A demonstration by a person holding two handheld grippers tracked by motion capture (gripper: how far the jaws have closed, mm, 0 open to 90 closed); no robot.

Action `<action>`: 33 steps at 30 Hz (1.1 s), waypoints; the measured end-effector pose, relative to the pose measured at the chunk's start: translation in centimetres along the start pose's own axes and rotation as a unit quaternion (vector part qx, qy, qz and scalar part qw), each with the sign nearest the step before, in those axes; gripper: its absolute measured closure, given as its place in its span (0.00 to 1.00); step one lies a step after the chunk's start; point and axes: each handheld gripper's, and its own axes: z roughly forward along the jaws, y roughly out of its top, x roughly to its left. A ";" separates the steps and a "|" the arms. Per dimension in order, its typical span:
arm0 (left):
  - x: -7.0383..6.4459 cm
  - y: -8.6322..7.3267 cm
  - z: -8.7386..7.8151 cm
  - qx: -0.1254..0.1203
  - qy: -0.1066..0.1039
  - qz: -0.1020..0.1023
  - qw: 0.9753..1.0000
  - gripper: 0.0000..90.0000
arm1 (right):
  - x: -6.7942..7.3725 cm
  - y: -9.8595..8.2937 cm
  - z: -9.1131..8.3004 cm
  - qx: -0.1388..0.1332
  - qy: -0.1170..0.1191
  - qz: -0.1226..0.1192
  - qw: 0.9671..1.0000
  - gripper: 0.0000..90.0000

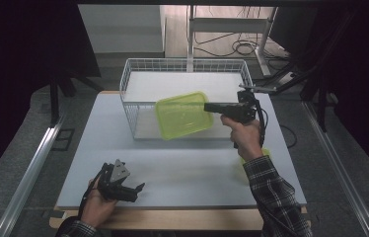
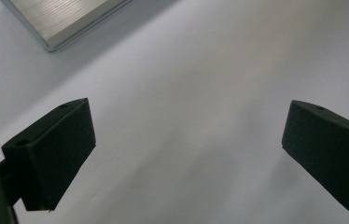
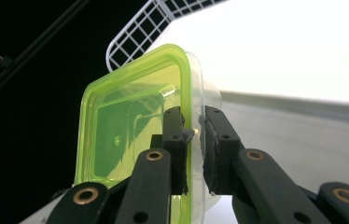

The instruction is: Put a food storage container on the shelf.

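A see-through food container with a yellow-green lid (image 1: 181,114) hangs in the air over the front wall of the white wire basket (image 1: 132,107). My right gripper (image 1: 207,106) is shut on its right rim. In the right gripper view the two jaws pinch the rim of the container (image 3: 116,135), with my right gripper (image 3: 193,140) closed over it and the basket's wire corner (image 3: 135,35) behind. My left gripper (image 1: 140,187) rests low near the table's front left, held in a hand. Its black pads (image 2: 56,154) stand wide apart, with my left gripper (image 2: 186,149) open over the bare tabletop.
The grey table (image 1: 182,168) carries the wire basket at its far middle. Another yellow-green item (image 1: 266,153) peeks out behind the right forearm. A metal bar (image 2: 65,18) lies at the top left of the left gripper view. Dark curtains and cables surround the table.
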 end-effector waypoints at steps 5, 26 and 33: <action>0.0 0.0 0.0 0.000 -0.001 0.001 1.000 0.03 | 0.1 1.3 0.0 -0.015 -0.006 0.000 1.000 0.89; 0.0 0.0 0.0 -0.003 -0.003 -0.002 1.000 0.03 | 0.0 5.7 1.4 -0.059 -0.053 0.001 0.997 0.89; 0.0 0.0 0.0 -0.005 -0.004 -0.003 1.000 0.03 | -0.4 6.5 1.9 -0.067 -0.066 0.007 0.996 0.89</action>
